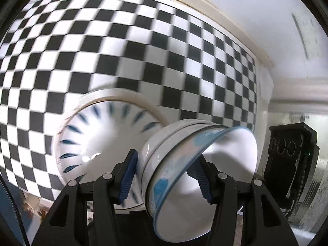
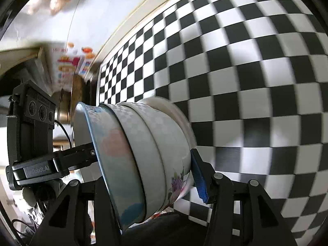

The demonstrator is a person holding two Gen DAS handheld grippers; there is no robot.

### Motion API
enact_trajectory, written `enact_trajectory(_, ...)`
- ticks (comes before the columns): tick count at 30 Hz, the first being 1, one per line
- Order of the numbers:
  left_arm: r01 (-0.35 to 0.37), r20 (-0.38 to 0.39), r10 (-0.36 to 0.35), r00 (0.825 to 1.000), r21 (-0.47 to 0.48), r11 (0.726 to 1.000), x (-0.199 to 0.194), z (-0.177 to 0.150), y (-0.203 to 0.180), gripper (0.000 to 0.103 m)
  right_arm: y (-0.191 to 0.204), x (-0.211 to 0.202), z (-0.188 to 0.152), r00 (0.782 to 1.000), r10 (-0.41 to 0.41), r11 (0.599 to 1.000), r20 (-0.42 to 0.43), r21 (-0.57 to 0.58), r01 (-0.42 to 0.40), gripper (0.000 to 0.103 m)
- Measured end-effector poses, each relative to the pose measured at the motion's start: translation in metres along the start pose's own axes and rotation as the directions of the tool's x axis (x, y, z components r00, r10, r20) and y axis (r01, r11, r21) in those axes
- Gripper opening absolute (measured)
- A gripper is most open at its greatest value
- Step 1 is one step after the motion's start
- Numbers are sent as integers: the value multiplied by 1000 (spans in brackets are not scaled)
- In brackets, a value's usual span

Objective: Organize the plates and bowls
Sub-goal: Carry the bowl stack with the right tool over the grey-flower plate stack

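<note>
Both grippers hold one stack of nested bowls from opposite sides. In the left wrist view my left gripper point(image 1: 167, 176) is shut on the stack of bowls point(image 1: 174, 160); the top bowl has a blue rim and pastel patches. Behind it a white plate with blue dashes point(image 1: 102, 143) lies on the checkered table point(image 1: 123, 51). In the right wrist view my right gripper point(image 2: 151, 176) is shut on the same stack point(image 2: 147, 149); its lowest bowl carries a purple flower print. The left gripper body point(image 2: 32, 139) shows at the left.
The black-and-white checkered cloth point(image 2: 246, 82) covers the table, which ends at a cream edge point(image 1: 225, 20). The right gripper body point(image 1: 291, 164) shows at the right of the left wrist view. Colourful boxes point(image 2: 69, 61) and a brown round object point(image 2: 78, 90) sit beyond the table.
</note>
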State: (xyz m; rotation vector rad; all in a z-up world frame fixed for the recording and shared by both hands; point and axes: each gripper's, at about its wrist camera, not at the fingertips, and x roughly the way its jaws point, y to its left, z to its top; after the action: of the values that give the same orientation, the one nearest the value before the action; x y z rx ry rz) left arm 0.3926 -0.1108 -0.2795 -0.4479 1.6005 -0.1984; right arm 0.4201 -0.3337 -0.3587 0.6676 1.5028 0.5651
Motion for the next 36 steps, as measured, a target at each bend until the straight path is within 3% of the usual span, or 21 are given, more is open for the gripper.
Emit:
enact_trajectory(7, -8, 26, 12, 1000, -112, 994, -8, -5, 45, 51, 31, 46, 8, 995, -1, 997, -103, -81, -7, 53)
enact_trajectory(15, -19, 20, 24, 1000, -192, 981, 0, -9, 75, 51, 40, 84, 10, 983, -18, 994, -181, -113, -3, 53)
enact_trajectory(27, -19, 8, 22, 1000, -228, 973, 10, -11, 90, 51, 40, 106, 12, 974, -37, 993, -222, -117, 11, 53)
enact_trajectory(36, -39, 16, 43, 999, -201, 979, 9, -10, 91, 51, 47, 110, 11, 974, -60, 991, -220, -131, 31, 53)
